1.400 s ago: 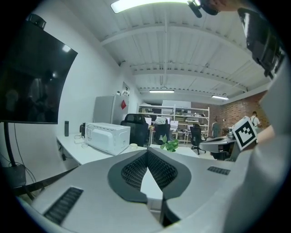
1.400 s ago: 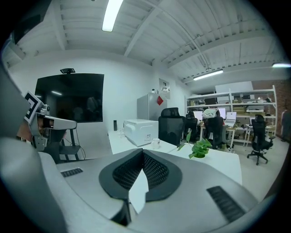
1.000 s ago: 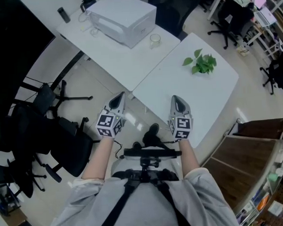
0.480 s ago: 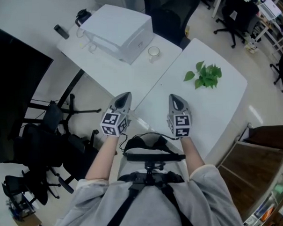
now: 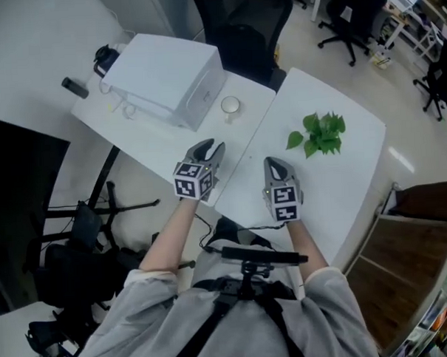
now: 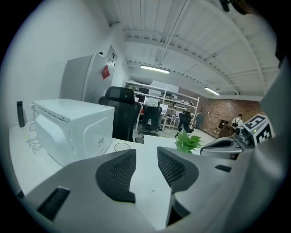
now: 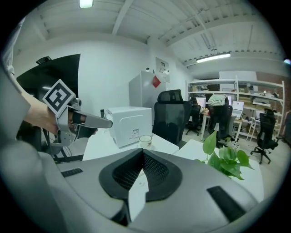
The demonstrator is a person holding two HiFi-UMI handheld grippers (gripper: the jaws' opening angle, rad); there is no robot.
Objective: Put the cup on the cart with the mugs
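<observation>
1. The cup is sitting upright on the white table, just beside the white box, at the box's corner on the side facing the plant. Nothing is touching it yet.
2. The left gripper is hovering over the table edge, short of the box and pointing roughly toward the cup. Its jaws are opening, showing only a narrow gap with nothing between them.
3. The right gripper is hanging farther from the box, over the neighbouring tabletop. Its jaws are pressing together on nothing.
4. I am judging this as the reach for the cup, and the left tongs look best placed for it. They are probably needing a wider spread before coming down around the cup's wall.
5. The box is crowding the cup on one side. Coming in from the side away from the box would likely be keeping a jaw from knocking against the box.
6. I am not spotting a cart with mugs anywhere near the box, so the carry will likely be involving a turn with the cup level.
</observation>
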